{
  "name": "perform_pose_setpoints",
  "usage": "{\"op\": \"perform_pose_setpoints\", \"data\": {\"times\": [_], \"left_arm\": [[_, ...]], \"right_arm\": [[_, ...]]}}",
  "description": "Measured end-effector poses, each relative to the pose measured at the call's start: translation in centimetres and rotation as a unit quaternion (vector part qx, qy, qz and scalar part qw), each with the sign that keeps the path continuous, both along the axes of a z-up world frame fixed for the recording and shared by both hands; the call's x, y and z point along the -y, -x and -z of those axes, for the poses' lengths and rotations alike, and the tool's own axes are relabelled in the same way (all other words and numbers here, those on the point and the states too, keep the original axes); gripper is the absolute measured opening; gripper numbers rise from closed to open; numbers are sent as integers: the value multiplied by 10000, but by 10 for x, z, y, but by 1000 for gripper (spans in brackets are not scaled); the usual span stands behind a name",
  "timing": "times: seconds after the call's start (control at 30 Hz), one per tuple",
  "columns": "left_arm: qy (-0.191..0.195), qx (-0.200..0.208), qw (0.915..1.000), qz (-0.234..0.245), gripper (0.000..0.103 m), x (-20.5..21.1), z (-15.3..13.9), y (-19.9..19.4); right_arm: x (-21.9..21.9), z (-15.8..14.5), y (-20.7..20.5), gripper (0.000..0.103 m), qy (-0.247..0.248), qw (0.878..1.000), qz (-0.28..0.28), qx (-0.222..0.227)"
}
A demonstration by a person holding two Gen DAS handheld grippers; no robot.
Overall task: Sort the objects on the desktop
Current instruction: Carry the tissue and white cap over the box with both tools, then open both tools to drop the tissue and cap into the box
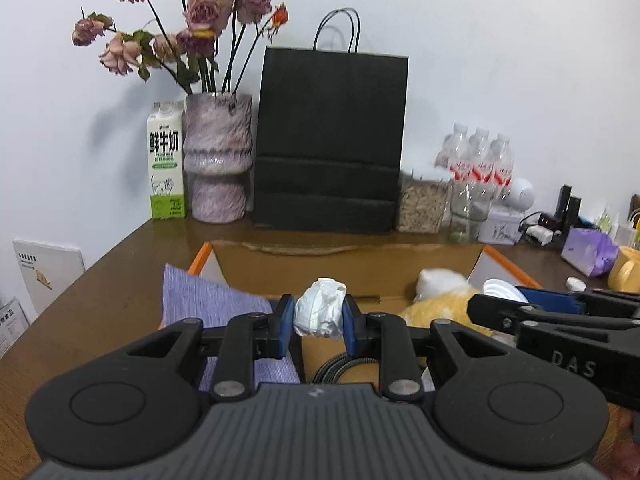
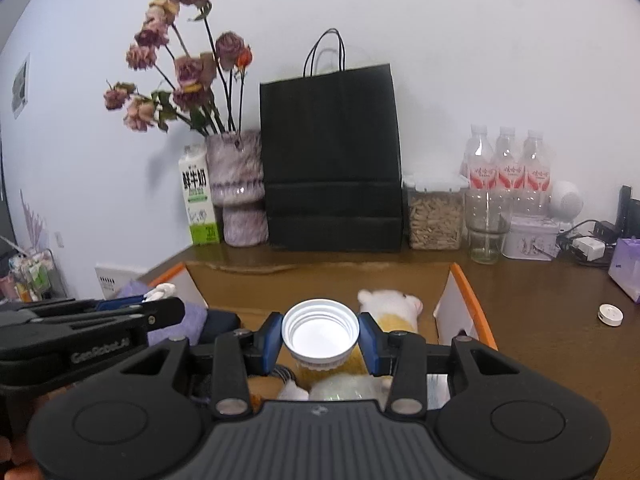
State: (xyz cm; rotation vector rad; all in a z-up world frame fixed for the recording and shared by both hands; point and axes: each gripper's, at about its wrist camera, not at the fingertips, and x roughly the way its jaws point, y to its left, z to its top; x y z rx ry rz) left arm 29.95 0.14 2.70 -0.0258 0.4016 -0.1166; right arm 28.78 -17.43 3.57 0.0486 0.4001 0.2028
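My left gripper [image 1: 319, 318] is shut on a crumpled white paper ball [image 1: 320, 313] and holds it over an open cardboard box [image 1: 344, 256] with orange-edged flaps. My right gripper [image 2: 320, 334] is shut on a white plastic cup [image 2: 320, 330], mouth toward the camera, above the same box [image 2: 320, 280]. In the box lie a yellow and white plush toy [image 2: 394, 306], a purple cloth [image 1: 208, 300] and a black coiled strap [image 1: 344, 364]. The right gripper shows at the right of the left wrist view [image 1: 520, 300]; the left one shows at the left of the right wrist view [image 2: 160, 304].
Along the wall stand a milk carton [image 1: 166, 164], a vase of dried roses [image 1: 218, 160], a black paper bag [image 1: 330, 144], a seed container [image 2: 434, 216], a glass jar [image 2: 486, 226], water bottles [image 2: 506, 164] and a tin [image 2: 530, 238]. A small white disc [image 2: 610, 314] and purple pack [image 2: 628, 264] lie right.
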Motion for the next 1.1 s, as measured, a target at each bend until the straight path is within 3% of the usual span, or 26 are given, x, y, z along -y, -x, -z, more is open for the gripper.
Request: {"op": "perform_pose_setpoints", "data": {"times": [0.43, 0.5, 0.53, 0.57, 0.67, 0.8, 0.83, 0.87, 1.1], "left_arm": [[-155, -54, 9999, -28, 26, 4, 11, 1], [-190, 29, 9998, -59, 34, 5, 11, 3], [-209, 50, 9997, -76, 45, 5, 11, 4], [-220, 78, 9997, -105, 56, 5, 10, 6], [-251, 227, 9993, -172, 77, 5, 6, 12], [-227, 425, 9983, -312, 93, 3, 2, 17], [-219, 465, 9978, -412, 102, 2, 1, 17], [-199, 512, 9973, -478, 103, 1, 1, 17], [-235, 660, 9966, -435, 103, 3, -1, 22]], "right_arm": [[3, 6, 6, 39, 25, 10000, 28, -8], [3, 6, 7, 40, 35, 10000, 32, 0], [3, 5, 8, 45, 33, 10000, 28, 13], [3, 5, 9, 59, 21, 10000, 40, 42], [5, 1, 15, 87, -19, 9997, 76, 213], [9, -4, 21, 91, -119, 9992, 98, 358], [10, -5, 21, 97, -136, 9991, 146, 365], [11, -5, 21, 103, -155, 9990, 194, 368], [13, -8, 26, 103, -163, 9988, 189, 424]]}}
